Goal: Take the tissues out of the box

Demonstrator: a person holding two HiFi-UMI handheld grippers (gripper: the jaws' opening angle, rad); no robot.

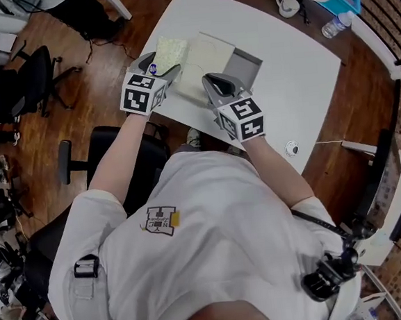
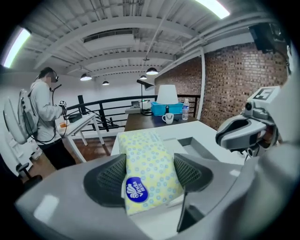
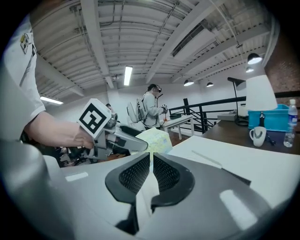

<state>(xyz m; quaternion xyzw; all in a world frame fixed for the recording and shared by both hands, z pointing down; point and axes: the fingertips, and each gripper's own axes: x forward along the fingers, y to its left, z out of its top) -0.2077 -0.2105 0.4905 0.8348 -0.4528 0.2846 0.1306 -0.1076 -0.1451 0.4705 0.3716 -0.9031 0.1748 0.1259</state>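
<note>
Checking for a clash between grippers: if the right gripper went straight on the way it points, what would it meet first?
Most likely the tissue pack held in the left gripper, just beyond the right gripper, which seems clamped on the box edge; the gap is hard to judge.

The left hand-held gripper [image 1: 162, 64] clamps wide-jawed; the right hand-held gripper [image 1: 216, 83] pinches nearly closed.
</note>
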